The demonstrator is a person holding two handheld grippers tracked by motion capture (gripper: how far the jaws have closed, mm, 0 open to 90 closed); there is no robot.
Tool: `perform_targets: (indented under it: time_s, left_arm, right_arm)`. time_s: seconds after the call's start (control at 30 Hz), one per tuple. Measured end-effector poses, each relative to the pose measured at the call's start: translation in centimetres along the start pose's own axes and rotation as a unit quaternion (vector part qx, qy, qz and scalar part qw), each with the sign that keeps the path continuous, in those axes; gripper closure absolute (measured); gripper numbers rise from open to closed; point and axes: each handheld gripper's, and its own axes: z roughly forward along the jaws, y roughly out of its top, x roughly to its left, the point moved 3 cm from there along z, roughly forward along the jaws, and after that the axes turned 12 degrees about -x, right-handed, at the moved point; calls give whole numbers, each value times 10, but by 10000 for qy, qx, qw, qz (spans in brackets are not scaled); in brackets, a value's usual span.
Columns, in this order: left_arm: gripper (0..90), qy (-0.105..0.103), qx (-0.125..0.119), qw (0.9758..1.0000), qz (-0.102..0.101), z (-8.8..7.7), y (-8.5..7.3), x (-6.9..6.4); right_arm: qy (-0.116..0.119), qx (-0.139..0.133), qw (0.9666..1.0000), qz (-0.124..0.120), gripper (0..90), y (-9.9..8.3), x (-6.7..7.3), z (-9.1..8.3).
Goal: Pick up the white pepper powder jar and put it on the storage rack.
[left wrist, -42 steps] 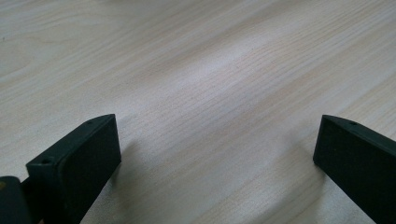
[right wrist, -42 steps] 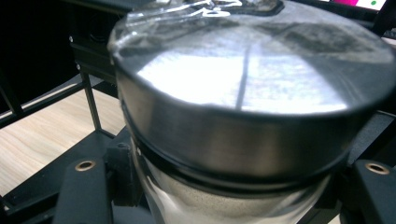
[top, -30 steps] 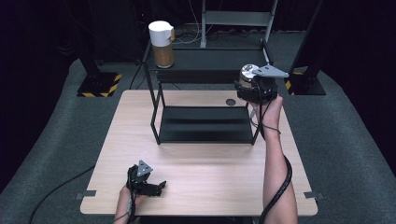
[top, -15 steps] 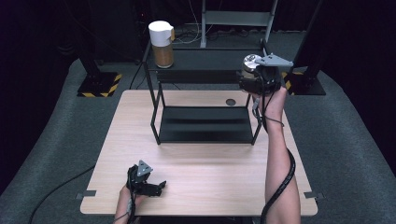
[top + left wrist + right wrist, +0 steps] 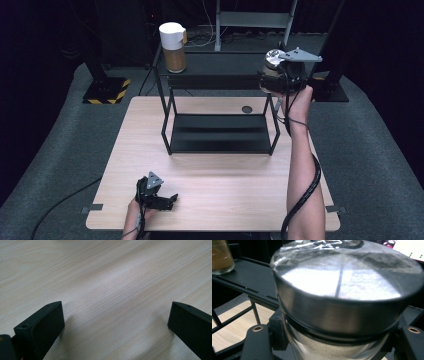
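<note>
A glass jar (image 5: 271,60) with a shiny metal lid (image 5: 342,287) is clamped in my right gripper (image 5: 281,80), which is shut on its body below the lid. I hold it in the air at the right end of the black rack's top shelf (image 5: 220,82). The jar's glass shows pale grainy contents between the black jaws of the right gripper (image 5: 334,345). My left gripper (image 5: 167,200) rests on the wooden table (image 5: 225,175) near its front left edge. Its jaws stand wide apart over bare wood, so the left gripper (image 5: 116,322) is open.
A second jar (image 5: 173,47) with a white lid and brown contents stands at the left end of the top shelf, also seen as the brown jar (image 5: 220,257). The rack's lower shelf (image 5: 220,132) is bare. A small dark disc (image 5: 246,109) lies on the table behind the rack.
My right gripper has risen with the metal-lidded jar, from beside the rack's right side up to top-shelf height. The left gripper has stayed where it was.
</note>
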Motion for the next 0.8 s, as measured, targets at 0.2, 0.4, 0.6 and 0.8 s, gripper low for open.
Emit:
perform_targets:
  time_s: [0.2,0.4,0.6,0.8]
  left_arm:
    - [1,-1,-3,10000,-2,0,0,0]
    - [1,-2,0,10000,1,0,0,0]
    - [1,0,-8,10000,-8,0,0,0]
    - [1,-3,0,10000,0,0,0,0]
  right_arm:
    - [-43,-13,10000,-21,300,7,-1,3]
    - [-89,-11,10000,-22,300,14,-2,8]
    - [-123,54,9999,-21,301,19,-4,19]
    - [-154,107,9998,2,301,21,-6,30]
